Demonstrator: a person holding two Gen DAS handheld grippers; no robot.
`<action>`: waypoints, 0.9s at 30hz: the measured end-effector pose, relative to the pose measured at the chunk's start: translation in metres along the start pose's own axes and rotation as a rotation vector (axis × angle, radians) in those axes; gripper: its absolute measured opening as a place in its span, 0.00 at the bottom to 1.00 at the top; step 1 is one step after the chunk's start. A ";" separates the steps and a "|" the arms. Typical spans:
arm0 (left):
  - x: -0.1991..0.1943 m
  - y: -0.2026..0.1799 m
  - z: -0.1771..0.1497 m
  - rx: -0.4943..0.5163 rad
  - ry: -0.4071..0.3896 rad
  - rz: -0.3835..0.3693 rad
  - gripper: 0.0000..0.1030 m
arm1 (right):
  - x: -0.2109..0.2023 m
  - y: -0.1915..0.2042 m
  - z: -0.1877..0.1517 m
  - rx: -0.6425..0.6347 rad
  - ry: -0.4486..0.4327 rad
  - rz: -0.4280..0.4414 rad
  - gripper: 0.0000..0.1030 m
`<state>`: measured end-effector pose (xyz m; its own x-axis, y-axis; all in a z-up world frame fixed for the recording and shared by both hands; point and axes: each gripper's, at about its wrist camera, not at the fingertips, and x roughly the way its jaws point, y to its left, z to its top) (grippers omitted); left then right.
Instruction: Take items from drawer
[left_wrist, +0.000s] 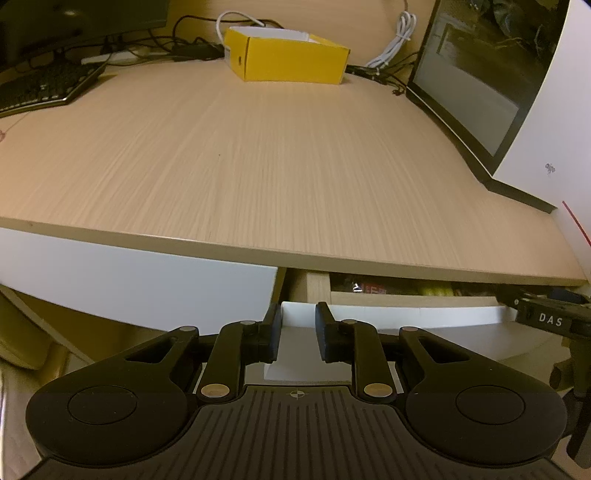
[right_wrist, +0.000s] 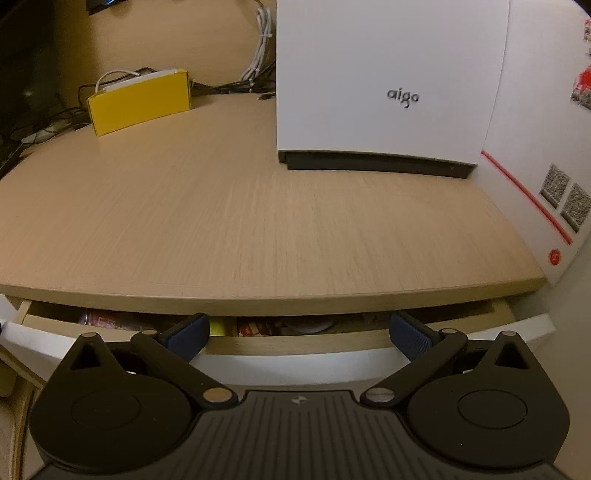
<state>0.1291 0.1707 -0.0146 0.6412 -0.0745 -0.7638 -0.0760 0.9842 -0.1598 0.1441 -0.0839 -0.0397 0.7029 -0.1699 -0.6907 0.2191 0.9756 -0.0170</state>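
Under the wooden desktop (left_wrist: 258, 166) a white-fronted drawer (left_wrist: 406, 315) stands pulled out a little. Through the slot I see a red packet (left_wrist: 373, 288) and something yellow (left_wrist: 439, 290); the right wrist view shows red packets (right_wrist: 107, 320), a yellow item (right_wrist: 221, 326) and a pale round thing (right_wrist: 314, 325). My left gripper (left_wrist: 298, 332) hovers at the left corner of the drawer front, jaws only narrowly apart, the white corner showing between them. My right gripper (right_wrist: 299, 338) is wide open just in front of the drawer front (right_wrist: 295, 362), holding nothing.
A yellow open box (left_wrist: 288, 59) sits at the back of the desk among cables (left_wrist: 395, 40). A keyboard (left_wrist: 44, 88) lies at the back left. A white computer case (right_wrist: 388, 81) stands at the right. A white wall panel (right_wrist: 535, 147) borders the desk's right side.
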 end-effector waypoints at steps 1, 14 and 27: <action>-0.002 -0.001 0.000 0.003 -0.012 0.009 0.20 | 0.001 0.000 -0.001 -0.009 -0.004 0.003 1.00; 0.027 -0.076 0.005 0.183 0.029 -0.113 0.19 | -0.007 -0.003 -0.006 -0.010 0.045 0.043 1.00; -0.001 -0.091 -0.040 0.234 0.071 -0.089 0.21 | -0.046 -0.006 -0.040 -0.006 0.056 0.051 1.00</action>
<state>0.1049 0.0745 -0.0237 0.5816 -0.1658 -0.7964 0.1624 0.9830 -0.0860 0.0831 -0.0768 -0.0363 0.6739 -0.1116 -0.7304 0.1799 0.9836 0.0157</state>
